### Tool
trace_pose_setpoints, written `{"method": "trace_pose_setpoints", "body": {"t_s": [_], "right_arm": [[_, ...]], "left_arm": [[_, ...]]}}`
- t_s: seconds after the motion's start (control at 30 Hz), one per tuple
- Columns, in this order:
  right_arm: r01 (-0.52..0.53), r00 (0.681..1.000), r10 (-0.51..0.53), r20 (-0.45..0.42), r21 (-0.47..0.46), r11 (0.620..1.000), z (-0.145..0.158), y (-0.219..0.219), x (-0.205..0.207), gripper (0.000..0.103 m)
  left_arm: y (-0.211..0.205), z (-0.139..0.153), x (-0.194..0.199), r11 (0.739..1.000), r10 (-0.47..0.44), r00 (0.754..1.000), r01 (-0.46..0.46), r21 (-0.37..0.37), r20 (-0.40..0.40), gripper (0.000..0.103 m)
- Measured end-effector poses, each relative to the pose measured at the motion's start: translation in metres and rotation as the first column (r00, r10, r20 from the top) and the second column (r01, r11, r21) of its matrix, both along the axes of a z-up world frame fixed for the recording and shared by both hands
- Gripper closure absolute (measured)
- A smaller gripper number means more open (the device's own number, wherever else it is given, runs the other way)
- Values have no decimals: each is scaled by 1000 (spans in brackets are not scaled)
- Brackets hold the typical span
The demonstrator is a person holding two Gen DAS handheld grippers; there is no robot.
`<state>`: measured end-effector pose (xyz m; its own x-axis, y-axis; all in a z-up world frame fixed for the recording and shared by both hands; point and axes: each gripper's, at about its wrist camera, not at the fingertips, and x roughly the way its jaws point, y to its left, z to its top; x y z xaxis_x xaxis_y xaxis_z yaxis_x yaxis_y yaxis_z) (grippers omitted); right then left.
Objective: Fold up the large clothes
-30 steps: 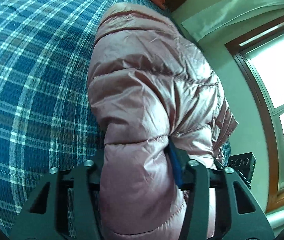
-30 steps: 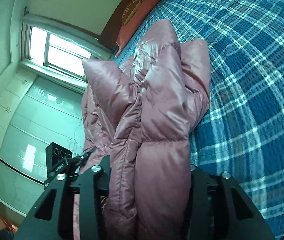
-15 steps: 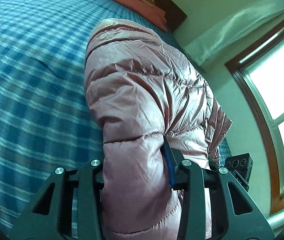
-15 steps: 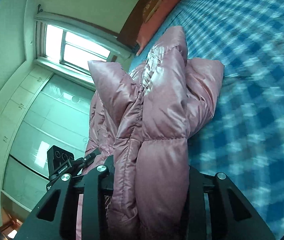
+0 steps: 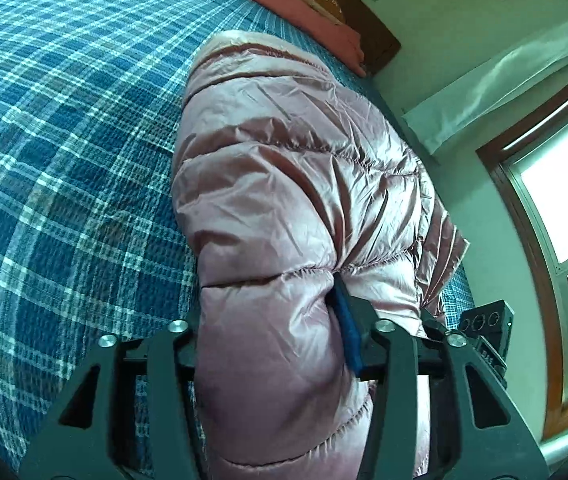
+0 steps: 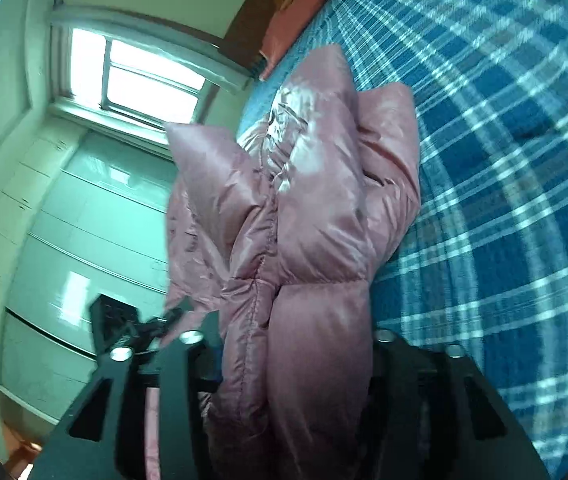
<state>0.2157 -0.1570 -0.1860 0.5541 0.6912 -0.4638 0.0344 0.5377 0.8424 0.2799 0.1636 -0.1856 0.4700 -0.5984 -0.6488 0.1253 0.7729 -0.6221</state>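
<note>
Item: pink quilted puffer jacket (image 5: 284, 208), shiny, bunched lengthwise, lying along a bed covered in a blue plaid bedspread (image 5: 64, 168); in the left wrist view it is running from 6 o'clock, between the fingers, up toward 12 o'clock, with the plaid spreading from 7 to 11 o'clock beside it. Left tongs (image 5: 272, 340): their jaws are opening, with the near end of the jacket filling the gap between them; a blue pad on the 3 o'clock finger (image 5: 347, 332) is touching the fabric, and the 9 o'clock finger is meeting the fabric's edge. Right tongs (image 6: 284, 344): their jaws are likewise opening, with a thick double roll of the same jacket (image 6: 307, 208) sitting between them and reaching both fingers; this view is blurred by motion, so how firmly the pads are pressing is hard to judge. In the right wrist view the jacket is rising from 6 o'clock toward 12 o'clock, with a loose flap standing out at 9 o'clock, and the bedspread (image 6: 503, 180) is occupying 1 to 5 o'clock. Surroundings: a salmon-pink pillow (image 5: 291, 4) is lying at the bed's far end at 12 o'clock against a dark wooden headboard (image 5: 367, 24); a bright window (image 5: 563, 216) is showing at 3 o'clock in the left view and at 10 o'clock (image 6: 144, 80) in the right view, above pale cabinet panels (image 6: 84, 232).
</note>
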Motion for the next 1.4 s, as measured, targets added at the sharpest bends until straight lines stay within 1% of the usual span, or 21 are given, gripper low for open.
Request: {"method": "trace_pose_setpoints", "body": {"t_s": [0.07, 0.1, 0.17, 0.33, 0.43, 0.47, 0.5, 0.53, 0.57, 0.63, 0.73, 0.8, 0.93, 1.0, 1.03, 1.07, 1.1, 1.13, 1.17, 1.33, 1.4], "right_arm": [[-1, 1000, 1, 0, -80, 997, 16, -3, 0, 37], [1, 1000, 0, 10, -105, 994, 22, -6, 0, 34], [14, 1000, -10, 25, -131, 991, 32, -12, 5, 28], [38, 999, -38, 0, -149, 988, 45, -17, 44, 26], [60, 997, -64, -33, -107, 992, 37, -17, 62, 27], [82, 995, -87, -44, -98, 992, 33, -19, 64, 30], [99, 993, -104, -52, -94, 991, 30, -21, 61, 37], [112, 991, -118, -66, -89, 990, 27, -22, 62, 53], [113, 989, -119, -92, -65, 991, 19, -24, 63, 63], [109, 987, -115, -111, -61, 992, 11, -24, 61, 71], [109, 986, -119, -119, -84, 990, 4, -23, 56, 76], [107, 986, -118, -120, -89, 990, -3, -22, 54, 76], [124, 982, -131, -134, -58, 991, -14, -24, 48, 76], [117, 983, -126, -131, -74, 990, -9, -22, 47, 74], [116, 983, -126, -132, -76, 990, -9, -23, 47, 70], [119, 983, -129, -133, -83, 989, -6, -23, 46, 61], [124, 981, -137, -137, -97, 987, -1, -24, 43, 55], [128, 981, -141, -136, -105, 986, 1, -24, 42, 45], [132, 980, -147, -131, -114, 985, 6, -26, 36, 39], [123, 984, -132, -122, -73, 990, 16, -29, -8, 35], [119, 986, -124, -116, -54, 991, 19, -26, -33, 33]], "left_arm": [[9, 5, -7, 1000, 17, 999, -17, -1, 27, 38], [15, 6, -8, 1000, 25, 999, -24, -5, 37, 29], [24, 12, -7, 999, 47, 998, -45, -25, 51, 27], [35, 12, 18, 992, 112, 994, -113, -56, -8, 25], [25, 9, 32, 990, 137, 989, -138, -13, -54, 25], [23, 9, 36, 990, 142, 988, -143, 3, -64, 26], [21, 7, 39, 989, 145, 987, -144, 20, -72, 30], [18, 5, 41, 990, 140, 987, -138, 36, -76, 37], [14, 3, 42, 991, 129, 989, -126, 43, -76, 41], [6, 1, 44, 991, 115, 991, -108, 83, -74, 49], [-2, -3, 43, 988, 97, 993, -89, 127, -64, 55], [-4, -7, 43, 986, 91, 994, -81, 146, -62, 56], [-6, -7, 43, 984, 82, 994, -70, 163, -68, 57], [-6, -3, 38, 982, 75, 996, -64, 177, -53, 55], [-6, 1, 34, 980, 71, 997, -63, 190, -37, 52], [-6, 3, 33, 978, 72, 997, -64, 197, -32, 49], [-5, 6, 29, 978, 73, 997, -67, 200, -27, 47], [-3, 9, 25, 978, 73, 997, -66, 197, -25, 42], [-2, 12, 19, 980, 72, 997, -66, 190, -27, 39], [6, 23, -16, 988, 64, 998, -61, 143, -14, 26], [9, 23, -37, 994, 64, 998, -61, 93, -28, 24]]}}
